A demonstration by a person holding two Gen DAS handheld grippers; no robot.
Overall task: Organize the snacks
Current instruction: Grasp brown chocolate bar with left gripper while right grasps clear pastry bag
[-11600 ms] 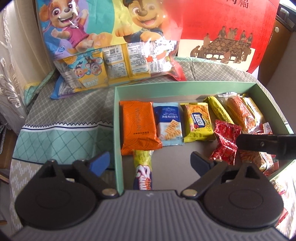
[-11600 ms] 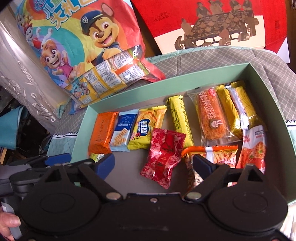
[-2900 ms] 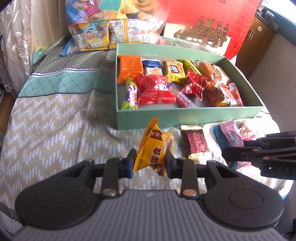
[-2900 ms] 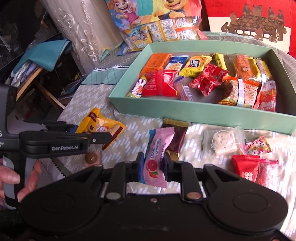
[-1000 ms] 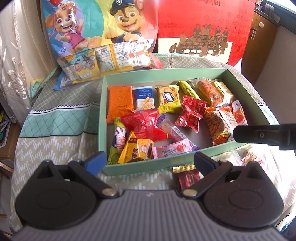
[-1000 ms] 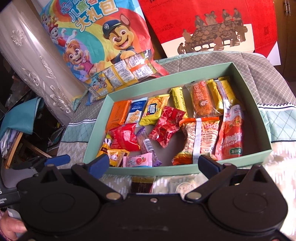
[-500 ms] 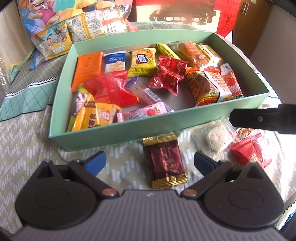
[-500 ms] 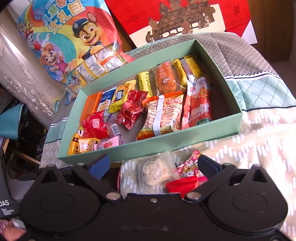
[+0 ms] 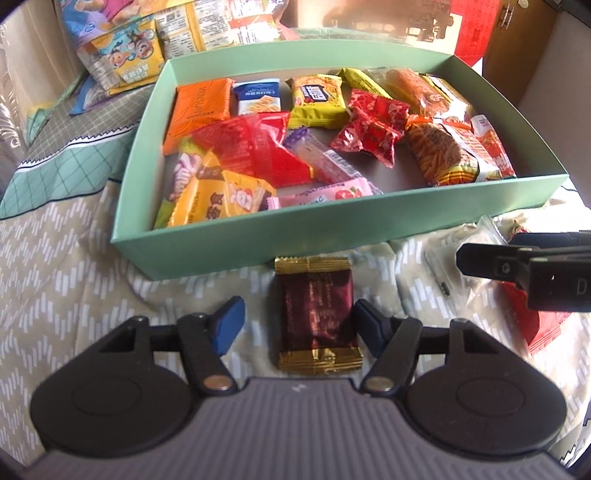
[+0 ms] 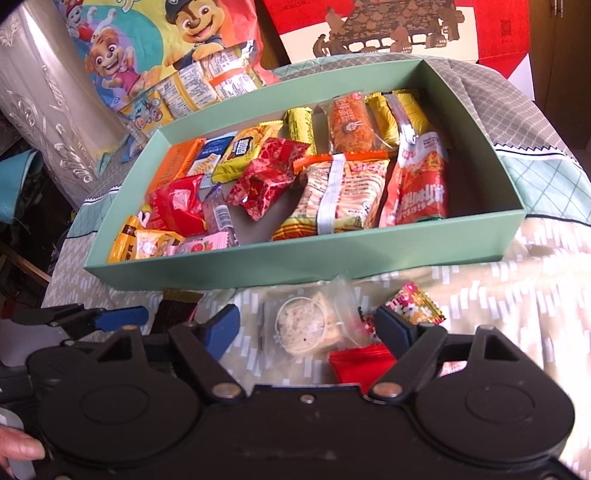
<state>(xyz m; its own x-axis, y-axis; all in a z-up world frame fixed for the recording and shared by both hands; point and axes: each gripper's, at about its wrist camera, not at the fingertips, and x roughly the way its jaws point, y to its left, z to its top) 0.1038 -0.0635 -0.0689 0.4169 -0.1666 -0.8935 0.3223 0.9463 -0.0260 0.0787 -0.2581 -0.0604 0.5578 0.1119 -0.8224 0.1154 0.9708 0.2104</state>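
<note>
A mint-green box [image 9: 332, 236] [image 10: 295, 262] holds several wrapped snacks. In front of it on the patterned cloth lies a maroon packet with gold ends [image 9: 317, 314]. My left gripper [image 9: 297, 325] is low over the packet with its jaws closing. The right pad is at the packet's edge and the left pad is still apart from it. My right gripper [image 10: 308, 330] is closing around a clear packet with a round pale cake [image 10: 303, 325], and its pads are not pressing on it. A red packet [image 10: 362, 363] and a small pink candy [image 10: 413, 304] lie beside the cake.
A cartoon snack bag [image 10: 177, 66] and a red gift box [image 10: 369, 29] stand behind the green box. A grey curtain [image 10: 55, 110] hangs at the left. The cloth [image 9: 74, 277] drops away at the left edge. A person's finger [image 10: 14, 450] shows bottom left.
Both grippers have come down from over the box to the loose snacks in front of it. Their jaws have narrowed, the left around the maroon packet and the right around the clear cake packet.
</note>
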